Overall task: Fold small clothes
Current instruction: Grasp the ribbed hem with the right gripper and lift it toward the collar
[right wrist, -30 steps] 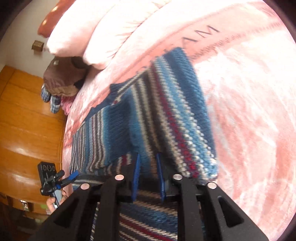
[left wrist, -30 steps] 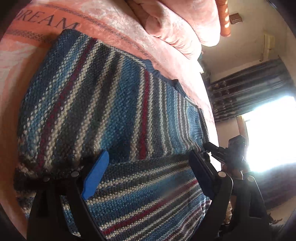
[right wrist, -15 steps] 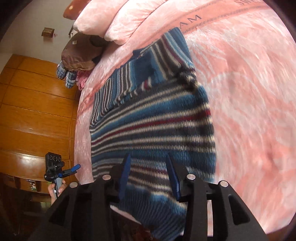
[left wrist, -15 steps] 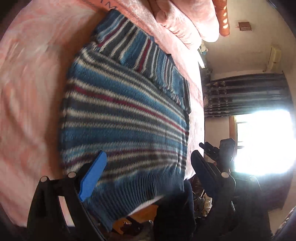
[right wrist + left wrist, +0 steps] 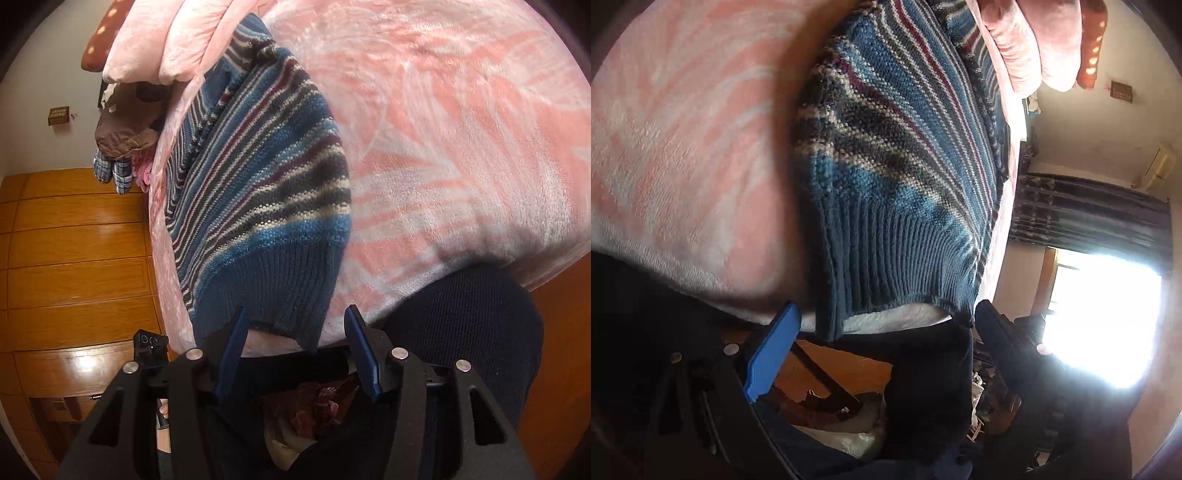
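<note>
Striped knit sweater (image 5: 901, 155) folded on bed

sweater (image 5: 905, 155) top cut off, window (image 5: 1104, 317) glare (overexposed), floor clutter (image 5: 314, 410) unclear

Lit by strong daylight from a window (image 5: 1104, 317) right of the left gripper (image 5: 882, 332), blown out to pure white. Cast deep shadow over the fingers (image 5: 768, 354) there. Showed heavy fisheye bending and dark corners in both views. Blurred softly the pink blanket (image 5: 461, 122) beyond the right gripper (image 5: 295, 350).
</note>
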Demonstrator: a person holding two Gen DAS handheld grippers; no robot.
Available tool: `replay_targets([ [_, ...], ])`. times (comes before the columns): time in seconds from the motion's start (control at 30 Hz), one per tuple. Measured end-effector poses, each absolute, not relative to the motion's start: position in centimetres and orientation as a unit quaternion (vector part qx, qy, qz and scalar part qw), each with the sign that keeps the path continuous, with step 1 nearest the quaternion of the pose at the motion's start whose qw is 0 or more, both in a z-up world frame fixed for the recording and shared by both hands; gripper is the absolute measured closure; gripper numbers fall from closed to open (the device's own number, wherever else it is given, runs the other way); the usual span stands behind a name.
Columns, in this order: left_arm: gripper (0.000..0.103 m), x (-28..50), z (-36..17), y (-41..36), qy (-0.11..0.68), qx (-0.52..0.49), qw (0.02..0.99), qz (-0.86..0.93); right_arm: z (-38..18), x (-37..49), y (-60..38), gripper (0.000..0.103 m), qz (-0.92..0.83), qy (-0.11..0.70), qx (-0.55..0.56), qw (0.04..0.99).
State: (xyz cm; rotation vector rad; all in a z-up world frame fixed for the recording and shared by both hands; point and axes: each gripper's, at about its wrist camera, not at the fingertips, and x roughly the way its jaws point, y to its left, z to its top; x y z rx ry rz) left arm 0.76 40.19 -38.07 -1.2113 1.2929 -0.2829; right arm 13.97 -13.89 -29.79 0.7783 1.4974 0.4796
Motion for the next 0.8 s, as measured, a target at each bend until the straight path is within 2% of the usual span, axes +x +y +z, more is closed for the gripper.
replay_targets([
  [0.13, 0.013, 0.9, -39.4, 39.7, 0.563, -0.55, 0.608, -0.107, -31.1, 13.8, -12.7, 0.041, 0.2, 0.672, 0.336, 0.629],
  [0.23, 0.054, 1.2, -40.1, 39.1, 0.573, -0.558, 0.59, -0.111, -32.0, 13.7, -12.1, 0.041, 0.19, 0.675, 0.341, 0.627],
  [0.27, 0.064, 1.1, -40.2, 39.0, 0.574, -0.558, 0.589, -0.107, -32.2, 13.6, -12.0, 0.041, 0.189, 0.676, 0.339, 0.626],
  [0.3, 0.07, 1.0, -40.3, 39.0, 0.578, -0.554, 0.591, -0.101, -32.4, 13.5, -11.8, 0.042, 0.188, 0.676, 0.339, 0.626],
  [0.37, 0.09, 0.8, -40.4, 39.1, 0.574, -0.559, 0.592, -0.095, -32.6, 13.3, -11.3, 0.044, 0.191, 0.68, 0.341, 0.62],
  [0.47, 0.095, 0.4, -39.8, 39.6, 0.555, -0.573, 0.597, -0.09, -32.9, 13.0, -10.7, 0.052, 0.195, 0.687, 0.335, 0.614],
  [0.57, 0.096, 0.3, -38.8, 40.0, 0.539, -0.577, 0.606, -0.092, -33.1, 12.7, -10.9, 0.08, 0.199, 0.684, 0.329, 0.621],
  [0.6, 0.096, 0.2, -38.4, 40.2, 0.533, -0.579, 0.61, -0.094, -33.0, 12.6, -11.0, 0.094, 0.2, 0.68, 0.329, 0.624],
  [0.8, 0.096, -0.5, -34.9, 40.3, 0.498, -0.584, 0.631, -0.113, -29.9, 12.0, -12.6, 0.095, 0.233, 0.641, 0.35, 0.642],
])
